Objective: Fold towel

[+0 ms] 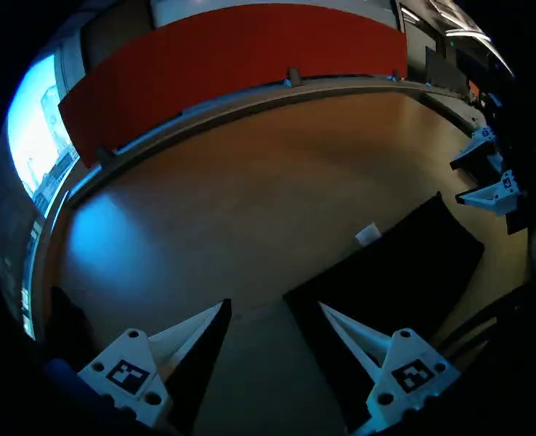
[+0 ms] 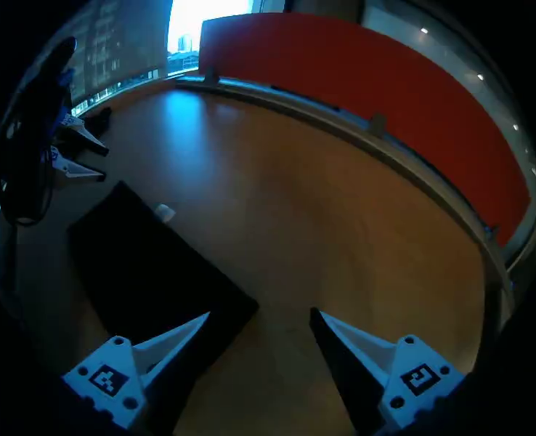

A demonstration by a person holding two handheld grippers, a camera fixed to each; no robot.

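On counter [image 1: 268,182]: towel [image 1: 399,269] flat
Left tool [image 1: 273,304]: spread, towel at 4 o'clock
Right tool [image 2: 259,312]: spread, empty
Remaining: whole fold, seemingly

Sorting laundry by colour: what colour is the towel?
Black towel, white tag; clearest in the right gripper view.

Smooth wood-look desk [image 1: 268,182], soft sheen, bluish glare at left. Matt black cloth towel [image 1: 391,276]; small white label [image 1: 368,234] at its far edge. Matt white plastic on left hand-held gripper [image 1: 271,304] and right hand-held gripper [image 2: 261,312]. Matt red panel [image 1: 232,65] beyond desk.
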